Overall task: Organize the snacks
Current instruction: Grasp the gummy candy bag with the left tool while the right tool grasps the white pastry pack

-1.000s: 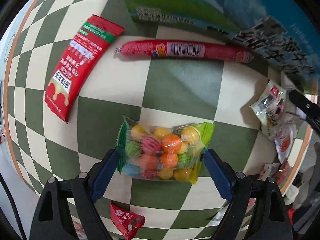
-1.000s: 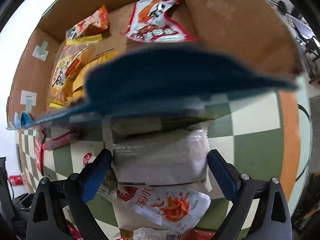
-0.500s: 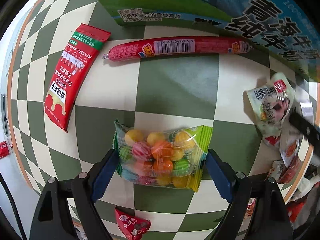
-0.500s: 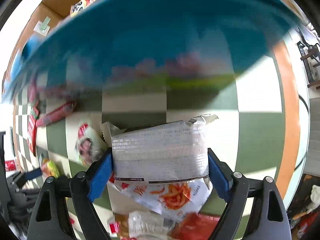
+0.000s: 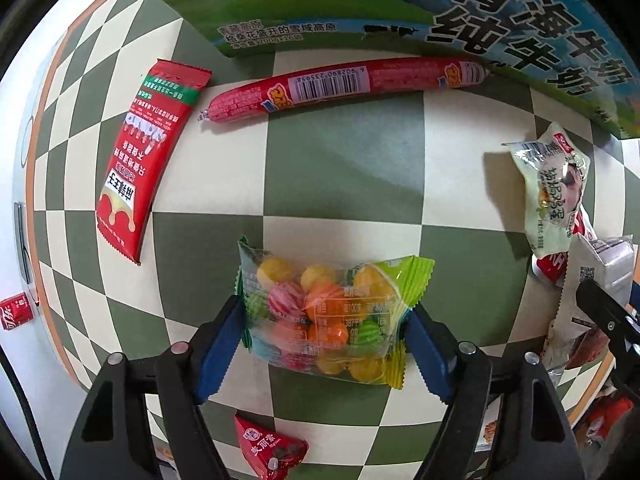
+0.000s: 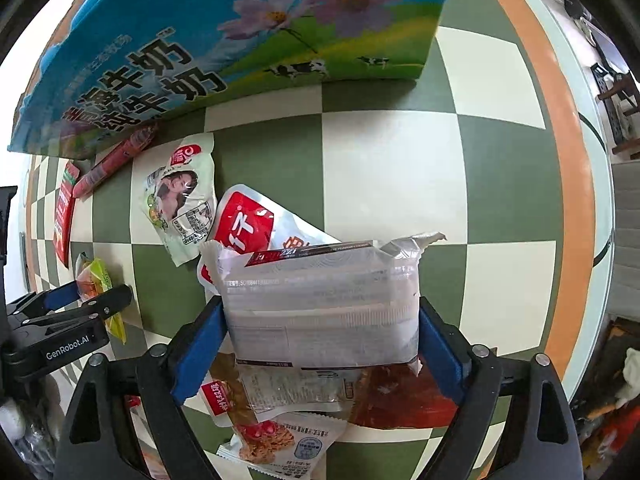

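Just in front of the milk carton (image 5: 500,20), the left gripper (image 5: 326,334) is closing its fingers around the candy bag (image 5: 328,312). Squeeze gently at the bag's sides. The right gripper (image 6: 320,328) holds a silver packet (image 6: 320,300) clamped.

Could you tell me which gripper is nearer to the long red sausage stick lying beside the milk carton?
Left. The left gripper, closing around the candy bag, sits just across from the sausage. The right gripper, holding a silvery packet, is farther along the table.

checkered table (image 5: 344,168), sausage stick (image 5: 344,86), candy bag (image 5: 332,312)
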Available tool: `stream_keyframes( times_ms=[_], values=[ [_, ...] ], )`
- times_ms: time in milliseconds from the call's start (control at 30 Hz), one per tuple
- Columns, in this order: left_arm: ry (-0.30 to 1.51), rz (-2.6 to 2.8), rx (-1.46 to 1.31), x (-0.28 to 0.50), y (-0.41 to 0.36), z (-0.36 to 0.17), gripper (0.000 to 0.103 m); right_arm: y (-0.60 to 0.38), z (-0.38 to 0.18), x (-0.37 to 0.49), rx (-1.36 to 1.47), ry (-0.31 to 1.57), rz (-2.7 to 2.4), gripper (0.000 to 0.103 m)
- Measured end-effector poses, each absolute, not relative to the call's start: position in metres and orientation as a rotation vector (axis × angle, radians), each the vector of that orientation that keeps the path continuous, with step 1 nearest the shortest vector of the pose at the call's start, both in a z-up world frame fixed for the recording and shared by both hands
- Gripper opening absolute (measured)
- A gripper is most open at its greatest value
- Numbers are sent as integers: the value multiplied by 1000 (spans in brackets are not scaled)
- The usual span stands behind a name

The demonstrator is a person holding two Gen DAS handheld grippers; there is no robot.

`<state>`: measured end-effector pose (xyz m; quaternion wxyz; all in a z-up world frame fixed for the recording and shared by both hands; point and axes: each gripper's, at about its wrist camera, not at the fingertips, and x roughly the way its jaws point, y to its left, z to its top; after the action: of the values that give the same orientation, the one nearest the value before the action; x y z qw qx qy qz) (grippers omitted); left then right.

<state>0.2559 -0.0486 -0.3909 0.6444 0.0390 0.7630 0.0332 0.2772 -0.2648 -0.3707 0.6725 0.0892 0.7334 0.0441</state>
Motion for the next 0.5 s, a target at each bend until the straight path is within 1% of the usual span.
stream_keyframes(
  times_ms=[33,300,400,500],
  values=[
    [1742,68,87,255,-51,-392,80,-264,-372,277,191,1656,100,92],
    [1789,-71,-103,267,-42,-395,82,-232,-376,305,169,1688,115,93],
    [1804,-90,-90,268,-45,-399,82,-235,-378,311,152,1698,124,95],
    [1813,-76,-15,266,-57,-400,82,-233,-380,316,146,1707,128,95]
  ],
)
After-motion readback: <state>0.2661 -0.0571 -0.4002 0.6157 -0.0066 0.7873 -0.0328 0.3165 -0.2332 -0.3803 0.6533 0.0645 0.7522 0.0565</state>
